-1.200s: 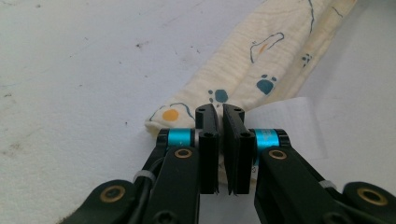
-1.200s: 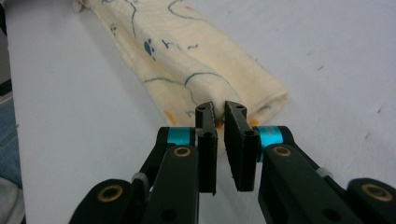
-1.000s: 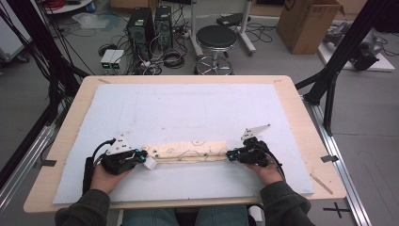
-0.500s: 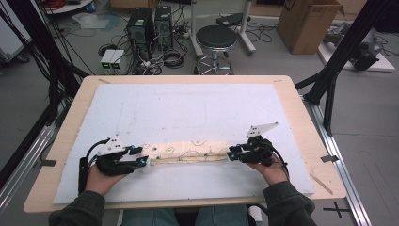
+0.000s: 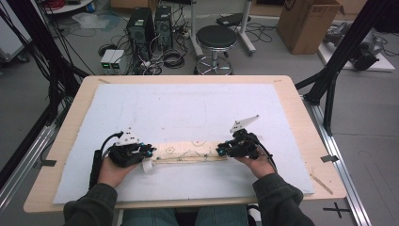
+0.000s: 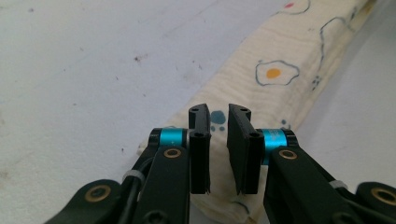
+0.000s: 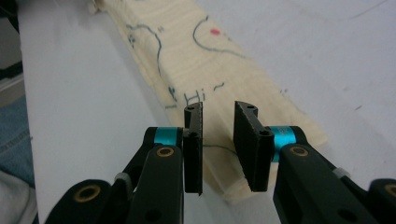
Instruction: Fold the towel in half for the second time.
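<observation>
The folded cloth (image 5: 190, 153) is lying flat on the white mat (image 5: 188, 108) near the table's 6 o'clock edge, stretching from 9 to 3 o'clock; the left gripper (image 6: 218, 122) and right gripper (image 7: 218, 122) are hovering over its ends, their jaws having just been closing, released, gripping nothing

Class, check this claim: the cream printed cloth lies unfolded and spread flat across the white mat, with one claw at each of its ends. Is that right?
Not quite. The cloth is folded into a long narrow strip, as the high view shows. The rest holds: it lies on the white mat, with the left claw and right claw at its ends.
</observation>
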Motion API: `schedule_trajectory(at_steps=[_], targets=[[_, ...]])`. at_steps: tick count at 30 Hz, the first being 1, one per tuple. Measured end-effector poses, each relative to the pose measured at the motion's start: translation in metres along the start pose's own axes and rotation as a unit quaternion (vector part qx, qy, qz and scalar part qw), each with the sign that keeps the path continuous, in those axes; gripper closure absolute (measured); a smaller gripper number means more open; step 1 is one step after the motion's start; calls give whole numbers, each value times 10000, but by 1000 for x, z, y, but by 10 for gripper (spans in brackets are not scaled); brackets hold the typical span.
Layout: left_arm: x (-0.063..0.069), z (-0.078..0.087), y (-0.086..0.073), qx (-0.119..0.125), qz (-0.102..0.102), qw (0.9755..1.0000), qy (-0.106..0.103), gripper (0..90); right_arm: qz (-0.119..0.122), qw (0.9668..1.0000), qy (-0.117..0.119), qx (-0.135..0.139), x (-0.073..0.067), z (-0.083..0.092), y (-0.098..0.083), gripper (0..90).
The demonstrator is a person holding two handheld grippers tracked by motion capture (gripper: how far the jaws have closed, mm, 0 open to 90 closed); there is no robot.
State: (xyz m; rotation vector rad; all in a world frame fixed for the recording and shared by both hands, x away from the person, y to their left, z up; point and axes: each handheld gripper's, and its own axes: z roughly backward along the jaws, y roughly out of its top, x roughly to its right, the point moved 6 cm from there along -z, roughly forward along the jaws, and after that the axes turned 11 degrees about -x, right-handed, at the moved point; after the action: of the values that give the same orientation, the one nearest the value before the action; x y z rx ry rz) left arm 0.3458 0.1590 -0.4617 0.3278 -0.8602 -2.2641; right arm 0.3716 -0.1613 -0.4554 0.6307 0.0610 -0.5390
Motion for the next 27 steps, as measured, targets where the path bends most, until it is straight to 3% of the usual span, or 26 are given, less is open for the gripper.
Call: schedule_trajectory(at_steps=[7,22,25,27], targets=[[-3,-7,-6,-198,46,9998,-38,766,28,9997,-55,-250,-1,-9,-15,764],[-2,-11,-10,-271,-89,9996,82,769,229,9990,-363,-126,-8,-11,-25,766],[-1,-7,-7,-80,-50,10000,28,726,230,9992,-317,-115,-8,-10,-24,740],[0,-1,-2,189,-5,9998,-104,704,243,9994,-257,23,-9,-5,-19,717]])
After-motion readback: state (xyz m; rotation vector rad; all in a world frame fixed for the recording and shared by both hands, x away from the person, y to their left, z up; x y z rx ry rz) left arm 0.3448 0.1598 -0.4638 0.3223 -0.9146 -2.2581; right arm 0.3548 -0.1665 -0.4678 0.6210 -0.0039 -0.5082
